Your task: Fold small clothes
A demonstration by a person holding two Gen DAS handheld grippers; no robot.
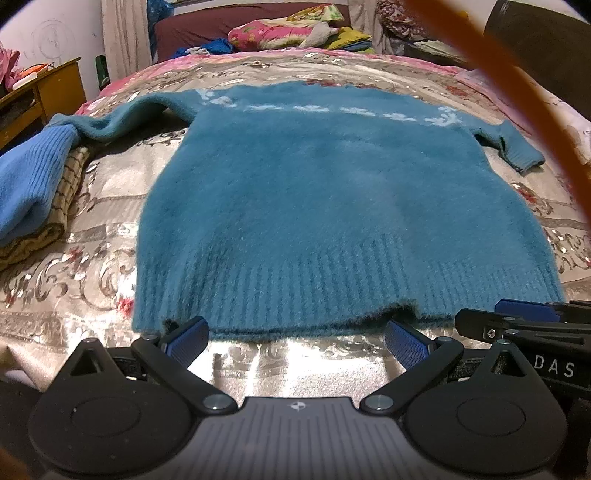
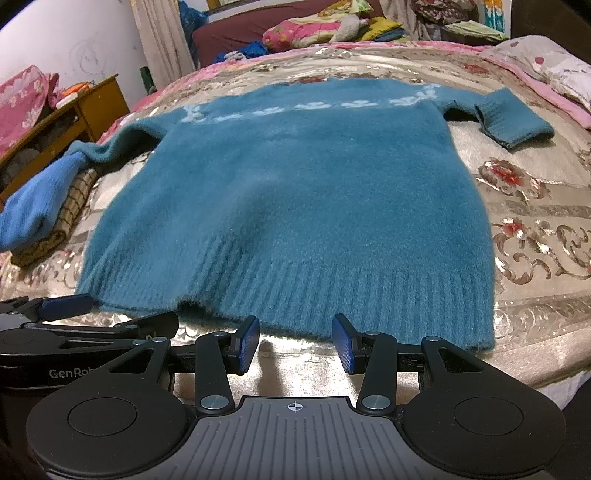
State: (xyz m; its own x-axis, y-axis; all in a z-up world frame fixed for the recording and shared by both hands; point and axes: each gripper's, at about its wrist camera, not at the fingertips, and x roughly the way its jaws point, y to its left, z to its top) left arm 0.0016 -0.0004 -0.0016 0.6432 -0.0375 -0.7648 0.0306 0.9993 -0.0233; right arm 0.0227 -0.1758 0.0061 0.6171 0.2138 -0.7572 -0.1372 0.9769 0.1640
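Note:
A fuzzy teal sweater [image 1: 314, 192] [image 2: 288, 192] with a pale flower band across the chest lies flat on the patterned bedspread [image 1: 92, 280], its ribbed hem toward me and both sleeves spread out. My left gripper [image 1: 295, 334] stands open wide just short of the hem, nothing between its blue pads. My right gripper [image 2: 295, 341] is open too, its fingertips [image 2: 247, 341] at the hem's edge near the middle, with nothing between them. Each gripper shows in the other's view: the right one [image 1: 517, 317] and the left one [image 2: 66, 306], side by side.
A blue knit [image 1: 29, 184] lies on a folded checked cloth [image 1: 62, 206] at the bed's left, under the sweater's left cuff. A wooden cabinet [image 1: 44, 92] stands beyond. Pillows and heaped cloth [image 1: 288, 33] fill the far end. An orange cable [image 1: 535, 110] hangs at the right.

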